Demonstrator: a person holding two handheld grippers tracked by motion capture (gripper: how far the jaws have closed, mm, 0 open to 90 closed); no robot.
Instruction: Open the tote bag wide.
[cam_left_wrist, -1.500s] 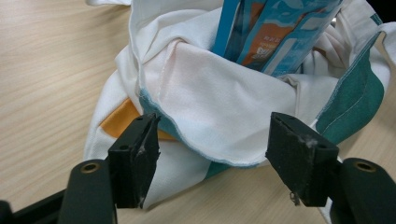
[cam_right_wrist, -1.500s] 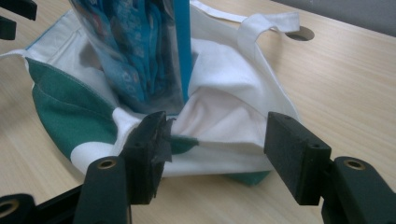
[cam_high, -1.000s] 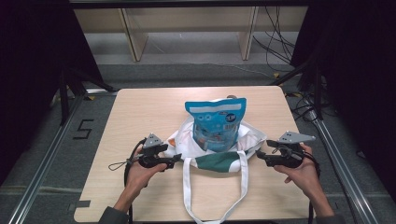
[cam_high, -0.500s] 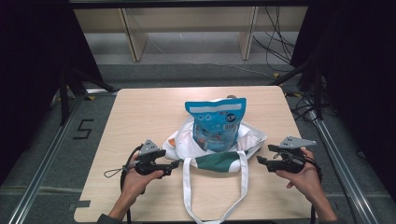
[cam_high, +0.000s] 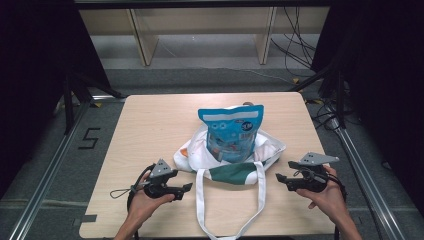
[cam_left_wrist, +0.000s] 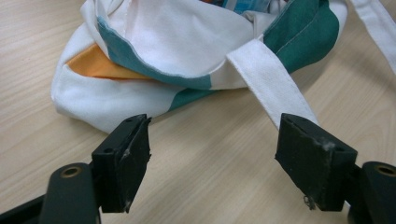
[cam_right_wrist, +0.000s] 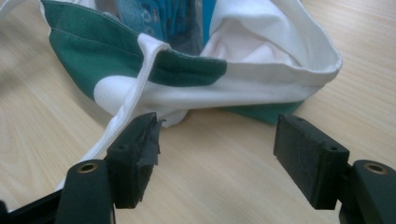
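High view: left gripper (cam_high: 186, 188) and right gripper (cam_high: 281, 179), both spread wide and empty, flank the tote bag (cam_high: 235, 160) between them on the counter (cam_high: 150, 125).

Under your grippers, the pale wood-grain table (cam_high: 150, 130) looks smooth and matt. Ahead of your left gripper (cam_left_wrist: 212, 158), the white, teal and orange cloth tote bag (cam_left_wrist: 187, 42) is soft, woven and matt. Your left gripper's black rubbery pads (cam_left_wrist: 135, 158) are scuffed and rough. Beyond your right gripper (cam_right_wrist: 217, 156), the blue plastic pouch (cam_high: 231, 132) shines glossy.
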